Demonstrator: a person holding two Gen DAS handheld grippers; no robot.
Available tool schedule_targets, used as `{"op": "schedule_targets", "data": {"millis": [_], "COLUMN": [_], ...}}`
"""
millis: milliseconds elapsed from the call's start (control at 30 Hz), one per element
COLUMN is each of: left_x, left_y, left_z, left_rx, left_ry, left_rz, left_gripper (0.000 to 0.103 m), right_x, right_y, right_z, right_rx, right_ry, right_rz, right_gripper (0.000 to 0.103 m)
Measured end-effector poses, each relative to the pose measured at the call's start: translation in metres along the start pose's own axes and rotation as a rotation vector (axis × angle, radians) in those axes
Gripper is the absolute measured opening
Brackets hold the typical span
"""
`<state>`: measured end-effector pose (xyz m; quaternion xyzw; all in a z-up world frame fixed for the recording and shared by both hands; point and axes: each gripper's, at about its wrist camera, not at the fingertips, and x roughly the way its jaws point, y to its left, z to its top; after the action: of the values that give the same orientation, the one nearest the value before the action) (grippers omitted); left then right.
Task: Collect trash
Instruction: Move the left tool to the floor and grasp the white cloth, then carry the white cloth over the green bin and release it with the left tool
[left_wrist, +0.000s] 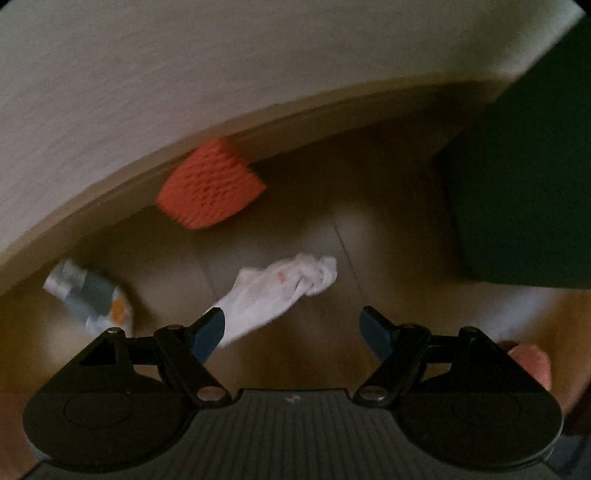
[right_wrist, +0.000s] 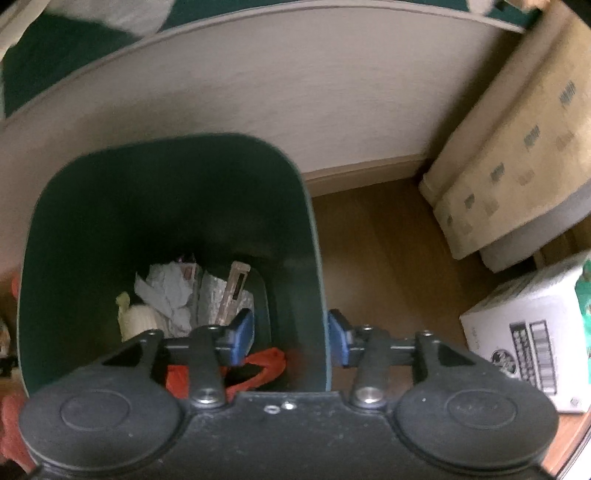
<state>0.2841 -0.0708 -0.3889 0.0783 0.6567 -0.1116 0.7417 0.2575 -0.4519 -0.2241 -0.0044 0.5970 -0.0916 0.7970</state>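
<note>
In the left wrist view my left gripper is open and empty, low over the wooden floor. A crumpled white tissue lies just ahead of it, touching the left finger's tip. An orange ribbed wrapper lies by the baseboard, and a grey and white packet lies to the left. In the right wrist view my right gripper straddles the right wall of a dark green trash bin, one finger inside and one outside. The bin holds crumpled paper, a red bag and other scraps.
The wall and baseboard run behind the trash. The green bin stands at the right in the left view. A beige folded mat leans on the wall and a white carton stands on the floor right of the bin.
</note>
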Motion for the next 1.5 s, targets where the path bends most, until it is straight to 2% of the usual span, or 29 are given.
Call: {"op": "schedule_targets", "data": {"millis": [67,200,500,633,700,733,767,800,867,1033,1200,1367,1500], "left_x": [0.014,0.047,0.101,0.116,0.119,0.119,0.119,0.116,0.111,0.086,0.037,-0.030,-0.097], "left_y": [-0.013,-0.025,-0.019,-0.019,-0.015,-0.013,-0.012,-0.008,-0.004,0.007,0.006,-0.007,-0.024], "left_z": [0.003,0.010,0.008,0.008,0.010,0.011,0.012,0.014,0.015,0.013,0.009,0.009,0.006], "left_rx": [0.083,0.186,0.187,0.160,0.128,0.108,0.094,0.082,0.058,-0.011,-0.039,-0.048,-0.064], "left_ry": [-0.029,-0.028,0.063,0.071,0.078,0.088,0.097,0.098,0.094,0.086,0.055,-0.004,-0.073], "left_rz": [0.027,0.040,0.050,0.074,0.070,0.065,0.068,0.065,0.067,0.070,0.041,0.010,-0.062], "left_gripper": [0.080,0.080,0.080,0.078,0.065,0.049,0.042,0.037,0.021,0.010,0.010,0.010,0.010], "right_x": [0.003,0.009,0.015,0.019,0.020,0.020,0.021,0.021,0.021,0.020,0.008,-0.006,-0.019], "right_y": [0.002,-0.002,-0.005,-0.007,-0.008,-0.009,-0.010,-0.010,-0.010,-0.011,-0.007,0.002,0.011], "right_z": [0.000,-0.001,0.000,-0.001,-0.001,-0.001,-0.002,-0.002,-0.003,-0.005,-0.004,-0.006,-0.007], "right_rx": [-0.014,0.027,0.064,0.065,0.068,0.071,0.074,0.073,0.070,0.073,0.055,-0.007,-0.066], "right_ry": [0.017,0.067,0.088,0.095,0.095,0.094,0.093,0.092,0.087,0.062,0.020,-0.028,-0.076], "right_rz": [-0.008,0.009,0.006,-0.027,-0.048,-0.053,-0.058,-0.066,-0.087,-0.082,-0.056,-0.023,-0.010], "right_gripper": [0.049,0.051,0.048,0.033,0.024,0.021,0.018,0.017,0.010,0.009,0.006,0.002,0.000]}}
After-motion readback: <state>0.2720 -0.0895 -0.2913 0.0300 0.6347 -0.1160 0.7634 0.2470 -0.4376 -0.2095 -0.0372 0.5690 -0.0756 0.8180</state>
